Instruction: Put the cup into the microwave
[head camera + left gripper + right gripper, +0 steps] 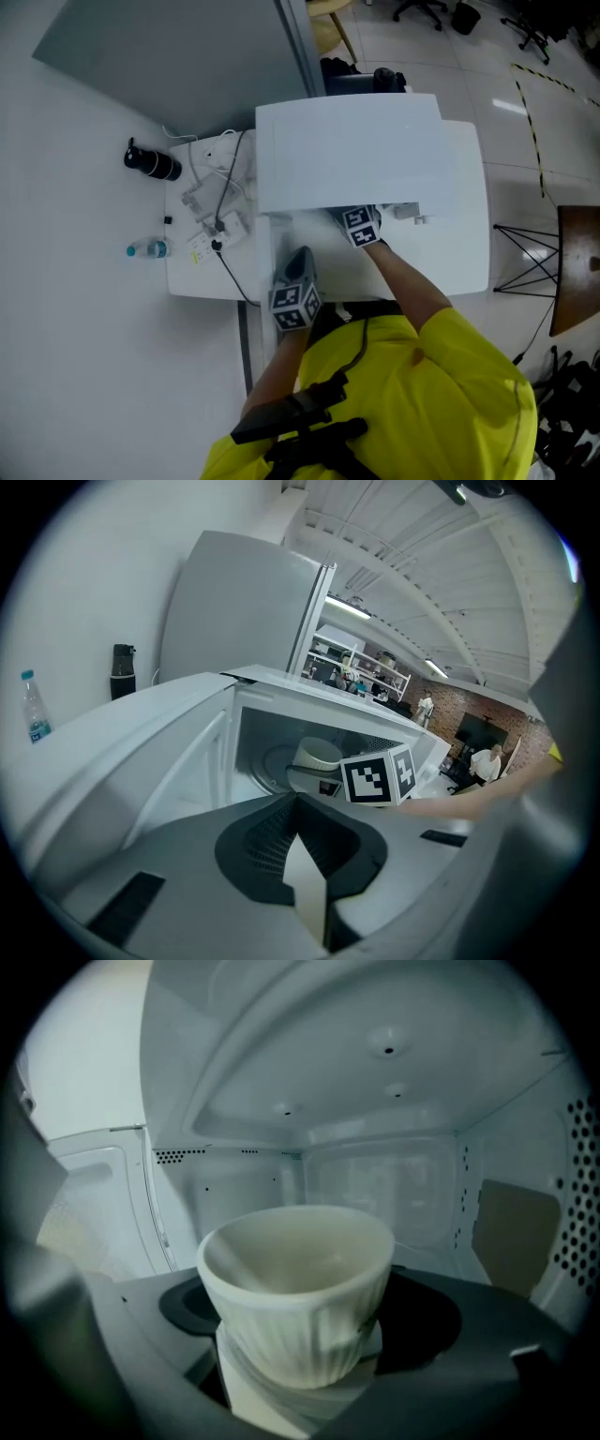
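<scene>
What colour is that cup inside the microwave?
The cup is cream-white with vertical ribs on its sides, clearest in the right gripper view.

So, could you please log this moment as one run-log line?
phase: placing | right tool: shut on cup, inside microwave | left tool: shut, empty, outside

Glossy ribbed ceramic cup [295,1288], smooth painted-metal microwave [375,1082].
</scene>
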